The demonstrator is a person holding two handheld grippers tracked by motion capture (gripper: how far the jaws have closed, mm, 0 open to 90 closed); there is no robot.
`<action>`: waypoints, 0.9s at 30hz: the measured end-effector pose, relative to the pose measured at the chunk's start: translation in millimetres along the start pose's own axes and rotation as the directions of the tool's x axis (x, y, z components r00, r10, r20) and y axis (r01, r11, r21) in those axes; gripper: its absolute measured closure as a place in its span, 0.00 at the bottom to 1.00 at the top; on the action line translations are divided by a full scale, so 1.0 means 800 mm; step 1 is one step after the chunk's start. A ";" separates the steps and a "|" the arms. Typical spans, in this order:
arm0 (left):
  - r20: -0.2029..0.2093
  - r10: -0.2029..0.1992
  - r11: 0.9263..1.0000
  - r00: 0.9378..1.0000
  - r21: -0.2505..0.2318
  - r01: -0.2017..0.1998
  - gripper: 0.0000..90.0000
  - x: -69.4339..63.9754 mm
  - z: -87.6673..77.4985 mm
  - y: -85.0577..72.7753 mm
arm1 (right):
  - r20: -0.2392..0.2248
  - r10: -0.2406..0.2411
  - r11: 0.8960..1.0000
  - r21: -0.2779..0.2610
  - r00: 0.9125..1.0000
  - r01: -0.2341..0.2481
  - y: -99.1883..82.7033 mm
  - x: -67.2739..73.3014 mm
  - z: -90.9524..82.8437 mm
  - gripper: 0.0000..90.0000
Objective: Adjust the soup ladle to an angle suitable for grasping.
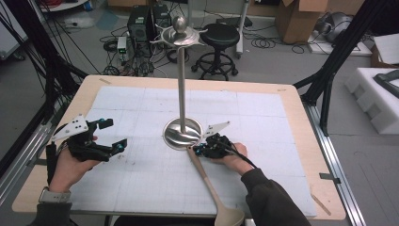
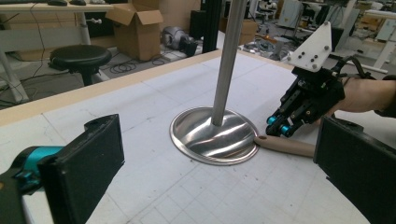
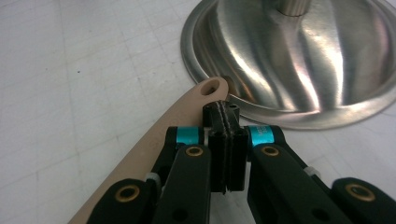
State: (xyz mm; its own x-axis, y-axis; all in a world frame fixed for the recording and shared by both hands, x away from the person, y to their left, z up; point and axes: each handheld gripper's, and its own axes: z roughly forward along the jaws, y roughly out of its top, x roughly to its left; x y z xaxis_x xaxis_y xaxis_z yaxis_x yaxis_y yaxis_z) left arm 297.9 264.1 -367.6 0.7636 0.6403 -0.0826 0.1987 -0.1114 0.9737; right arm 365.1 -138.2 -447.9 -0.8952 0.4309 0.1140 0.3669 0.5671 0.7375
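Beige spoon lying by the stand base

So this spoon (image 1: 209, 181) is a plain tan one with a long slim handle and a small hole at the handle tip. It's lying flat on the white gridded mat, hole end right up against the rim of the shiny metal stand base (image 1: 181, 136), bowl end pointing back toward my side, past the table's near edge.

You'll find no writing, label, brand, number or sign that can be read here. The grid-lined mat (image 1: 141, 179) under the steel stand (image 1: 182, 133) carries plain lines without figures. The cardboard boxes (image 2: 135, 28) on the floor beyond the stand have bare faces. The white plates on the grippers beside the stand's base show screw holes, no lettering.
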 end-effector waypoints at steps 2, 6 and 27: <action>0.001 0.000 1.000 1.000 -0.001 0.000 0.02 0.000 0.000 0.000 | 0.002 -0.003 1.000 0.005 1.000 0.003 0.002 0.003 0.002 1.00; 0.000 0.001 1.000 1.000 -0.002 -0.001 0.02 0.000 0.000 0.000 | -0.004 0.000 1.000 0.011 1.000 0.000 0.005 0.010 0.006 1.00; -0.003 -0.002 1.000 1.000 -0.003 0.002 0.02 0.001 -0.001 0.000 | -0.028 -0.047 0.998 0.036 0.998 0.048 0.017 0.028 0.019 1.00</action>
State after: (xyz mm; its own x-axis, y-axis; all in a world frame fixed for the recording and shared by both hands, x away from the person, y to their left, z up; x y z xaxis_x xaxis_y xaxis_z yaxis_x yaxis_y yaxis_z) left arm 297.9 265.3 -367.8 0.7616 0.6426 -0.0841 0.1987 -0.1080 0.9741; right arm 353.9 -110.3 -445.2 -0.9182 0.3839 0.0973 0.3321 0.6125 0.7173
